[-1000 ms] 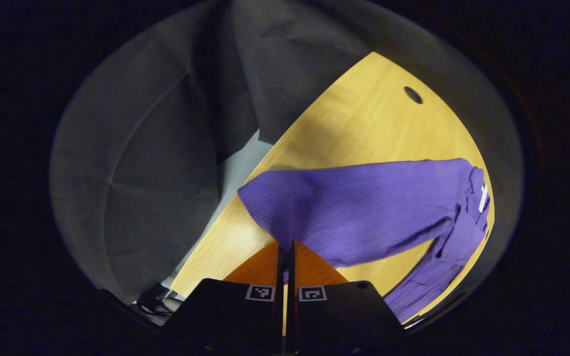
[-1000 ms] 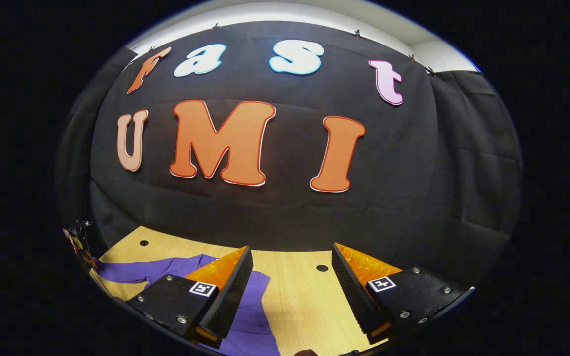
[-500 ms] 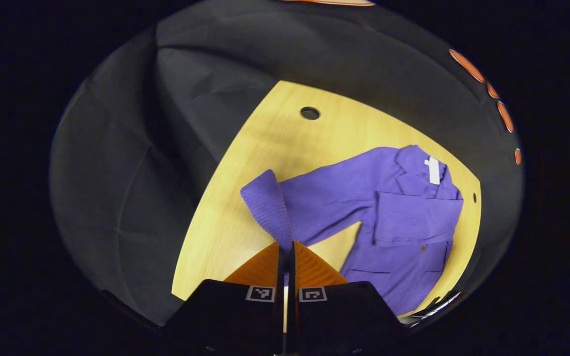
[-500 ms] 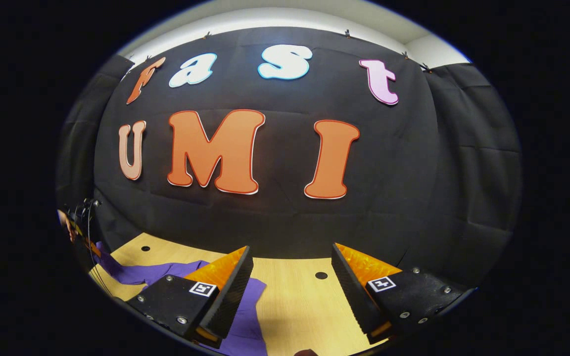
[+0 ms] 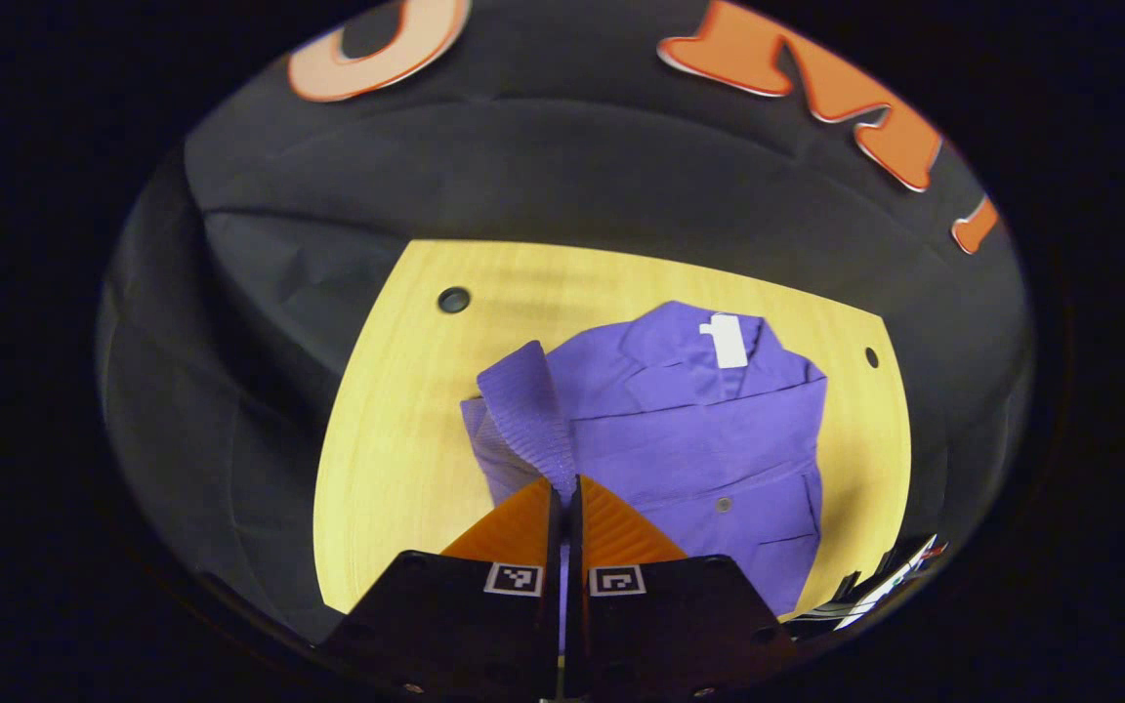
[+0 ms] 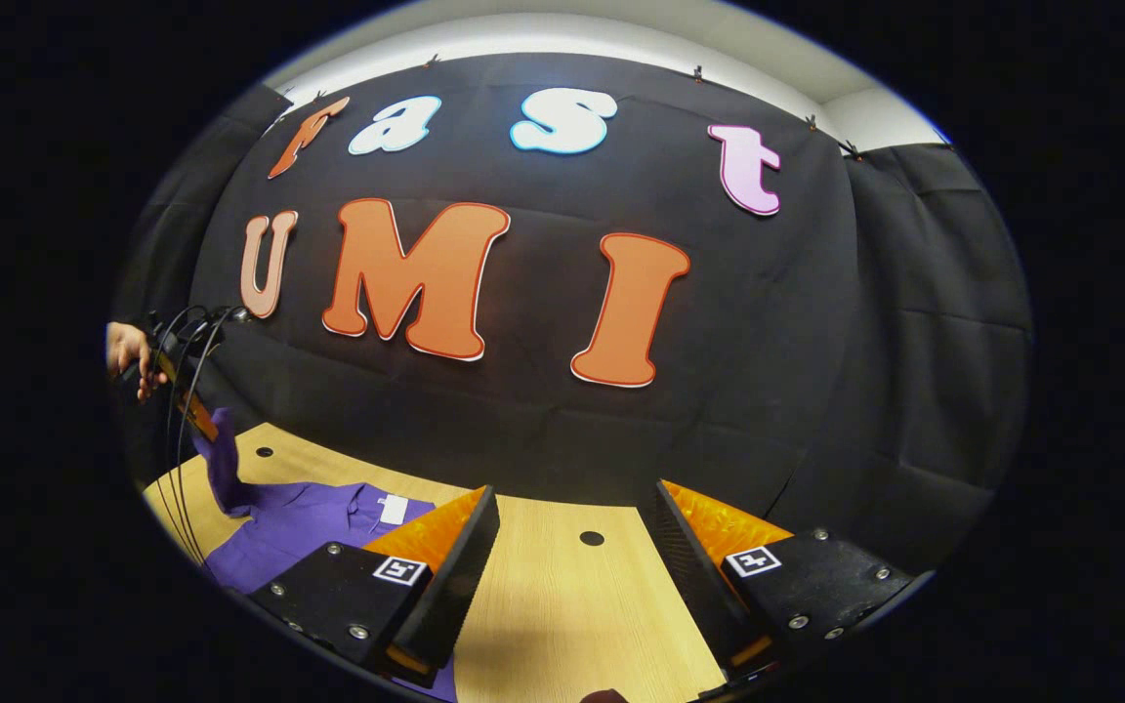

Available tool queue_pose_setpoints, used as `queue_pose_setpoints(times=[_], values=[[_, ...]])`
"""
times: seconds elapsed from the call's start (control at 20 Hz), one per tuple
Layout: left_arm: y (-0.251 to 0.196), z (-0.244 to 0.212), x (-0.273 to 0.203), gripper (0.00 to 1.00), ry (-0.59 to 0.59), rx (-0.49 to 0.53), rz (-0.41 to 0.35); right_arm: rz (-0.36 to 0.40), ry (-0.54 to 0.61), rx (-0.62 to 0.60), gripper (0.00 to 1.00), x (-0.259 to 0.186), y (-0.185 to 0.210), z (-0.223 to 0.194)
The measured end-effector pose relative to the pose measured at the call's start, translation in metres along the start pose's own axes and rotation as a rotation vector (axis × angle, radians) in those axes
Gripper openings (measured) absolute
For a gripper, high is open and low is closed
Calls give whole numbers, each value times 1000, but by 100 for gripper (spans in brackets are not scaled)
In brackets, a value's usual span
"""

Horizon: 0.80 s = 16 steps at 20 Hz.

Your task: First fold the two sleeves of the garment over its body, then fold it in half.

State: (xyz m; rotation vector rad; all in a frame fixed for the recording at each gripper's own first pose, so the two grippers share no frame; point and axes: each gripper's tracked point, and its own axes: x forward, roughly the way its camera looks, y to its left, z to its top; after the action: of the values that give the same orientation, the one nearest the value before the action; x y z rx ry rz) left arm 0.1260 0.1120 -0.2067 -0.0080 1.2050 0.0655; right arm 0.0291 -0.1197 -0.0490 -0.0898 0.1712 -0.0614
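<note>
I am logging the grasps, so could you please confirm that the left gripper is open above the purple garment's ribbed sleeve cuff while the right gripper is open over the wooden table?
Not quite: the left gripper is shut on the purple garment's ribbed sleeve cuff, as the left gripper view shows. The right gripper is indeed open over the wooden table.

The garment [image 5: 680, 439] at the centre of the left gripper view was solid purple, with a small white tag [image 5: 725, 340] at its collar and a finely ribbed purple cuff [image 5: 528, 415] on the sleeve. The table [image 5: 396, 459] beneath was pale yellow wood with faint grain and dark round holes [image 5: 453, 299]. In the right gripper view, lower left, the same purple garment [image 6: 299, 527] lay on the yellow-tan table [image 6: 562, 615]; black cables [image 6: 182, 391] hung at left.
</note>
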Motion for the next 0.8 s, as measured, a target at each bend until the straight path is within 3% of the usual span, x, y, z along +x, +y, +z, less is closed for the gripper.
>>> queue_pose_setpoints(times=[0.35,0.65,0.8], values=[[-153,32,7,3,-26,185,-71,22,32,20,95,-9,-23,-31],[-266,33,32,4,-23,268,-143,22,57,48,95,-10,-49,-54],[-299,38,40,15,-81,299,-171,8,77,63,95,-9,-62,-65]])
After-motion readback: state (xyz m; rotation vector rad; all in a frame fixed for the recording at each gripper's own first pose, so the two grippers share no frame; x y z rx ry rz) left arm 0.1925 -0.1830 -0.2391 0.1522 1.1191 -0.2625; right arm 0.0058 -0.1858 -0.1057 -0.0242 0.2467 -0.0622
